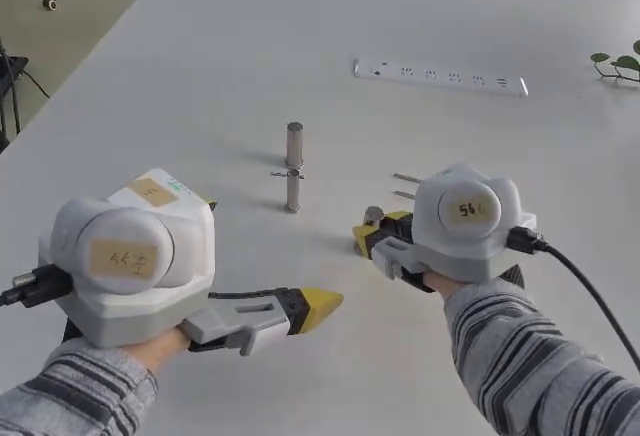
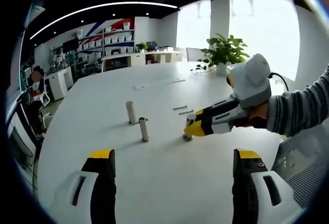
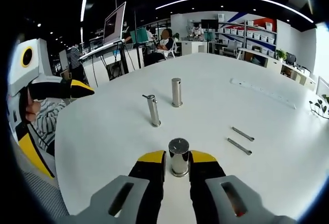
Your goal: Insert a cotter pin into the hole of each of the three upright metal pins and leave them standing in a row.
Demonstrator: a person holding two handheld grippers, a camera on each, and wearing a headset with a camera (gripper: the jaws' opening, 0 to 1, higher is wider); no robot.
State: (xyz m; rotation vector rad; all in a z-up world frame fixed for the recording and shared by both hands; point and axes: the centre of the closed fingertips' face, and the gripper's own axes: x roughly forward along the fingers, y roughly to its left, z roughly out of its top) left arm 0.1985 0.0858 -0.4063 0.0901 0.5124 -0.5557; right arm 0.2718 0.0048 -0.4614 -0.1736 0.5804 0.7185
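Right gripper view has the right gripper low over the white tabletop, its yellow-tipped black jaws clenched on either side of a short upright polished steel pin; the pin's foot is hidden between the jaws, and I cannot make out a hole in it. From the head view just its round top clears the gripper's white housing. Beyond it stands a second slim steel pin with a thin wire cotter pin crossing it near the top, then a third bare steel pin, the three roughly in line. Two loose grey cotter pins lie flat off to the side, partly cut off by the housing in the head view. A striped sleeve leads to that gripper, jaws pointing left. The left gripper is held nearer the person, jaws spread wide, grasping nothing, aimed right. A white power strip lies far back.
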